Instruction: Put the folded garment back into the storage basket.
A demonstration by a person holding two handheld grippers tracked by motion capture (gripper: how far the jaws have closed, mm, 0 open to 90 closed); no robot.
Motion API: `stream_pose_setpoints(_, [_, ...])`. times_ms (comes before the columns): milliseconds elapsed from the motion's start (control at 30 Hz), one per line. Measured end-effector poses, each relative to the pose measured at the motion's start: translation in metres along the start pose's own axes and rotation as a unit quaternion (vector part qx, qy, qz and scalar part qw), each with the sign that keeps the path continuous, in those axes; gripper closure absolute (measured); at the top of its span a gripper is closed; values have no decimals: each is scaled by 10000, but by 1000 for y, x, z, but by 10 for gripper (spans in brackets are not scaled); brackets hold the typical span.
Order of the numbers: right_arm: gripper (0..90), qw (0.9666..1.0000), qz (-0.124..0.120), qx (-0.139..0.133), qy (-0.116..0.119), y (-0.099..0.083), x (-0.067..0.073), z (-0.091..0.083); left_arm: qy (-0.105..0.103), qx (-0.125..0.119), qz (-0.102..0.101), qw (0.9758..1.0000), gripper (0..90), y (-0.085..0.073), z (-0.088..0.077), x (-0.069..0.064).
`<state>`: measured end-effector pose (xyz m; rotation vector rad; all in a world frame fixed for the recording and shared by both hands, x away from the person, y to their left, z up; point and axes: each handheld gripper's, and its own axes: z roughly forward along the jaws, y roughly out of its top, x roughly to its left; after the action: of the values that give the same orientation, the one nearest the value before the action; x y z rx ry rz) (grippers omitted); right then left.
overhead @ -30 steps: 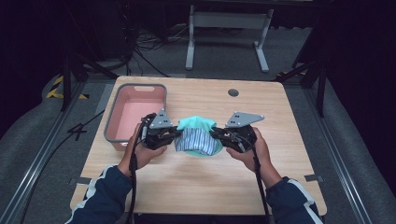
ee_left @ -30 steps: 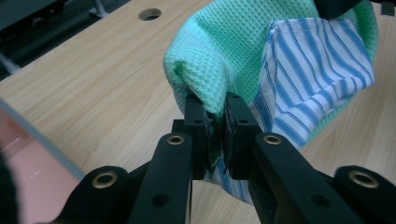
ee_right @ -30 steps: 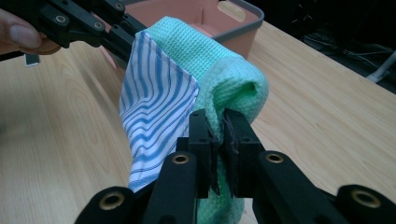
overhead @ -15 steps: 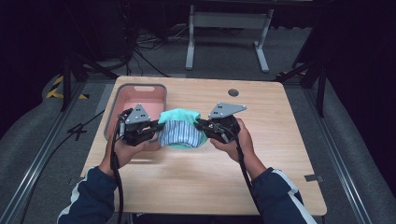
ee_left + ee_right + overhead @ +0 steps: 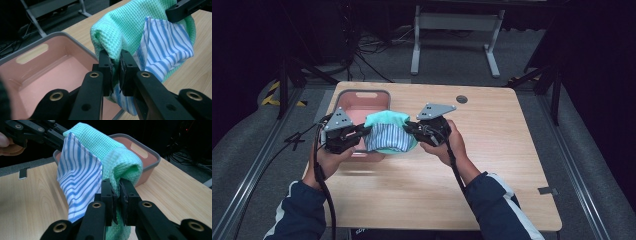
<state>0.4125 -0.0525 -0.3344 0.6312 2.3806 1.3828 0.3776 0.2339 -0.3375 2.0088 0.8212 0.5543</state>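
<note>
Folded cloth bundle (image 5: 390,136): soft, light, floppy; left gripper (image 5: 360,134) and right gripper (image 5: 411,128) clenched on opposite ends, above pink bin (image 5: 362,100).

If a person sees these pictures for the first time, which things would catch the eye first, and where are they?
First comes the folded bundle of cloth, mint-green waffle fabric with a blue-and-white striped piece in front, held in the air between the two grippers. The left gripper and the right gripper are each shut on one end of it. Next comes the pink bin at the table's far left, just behind and under the cloth.
</note>
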Motion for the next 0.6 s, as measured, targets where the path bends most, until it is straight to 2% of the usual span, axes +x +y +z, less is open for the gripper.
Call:
stream_pose_setpoints(200, [824,10000,-21,-44,82,9,3,11,171,-88,-103,9998,820,-4,-10,7])
stream_pose_setpoints(333, [823,9999,-36,-52,130,16,5,20,339,-102,-86,9993,823,-7,-16,13])
stream_pose_setpoints(433, [823,9998,-36,-49,171,20,7,27,396,-152,-210,9989,823,-9,-20,17])
stream_pose_setpoints(467, [823,9998,-47,-54,182,21,7,29,431,-148,-165,9988,823,-9,-21,19])
stream_pose_setpoints(600, [823,9998,-77,-55,194,27,9,39,523,-159,-254,9982,824,-12,-26,23])
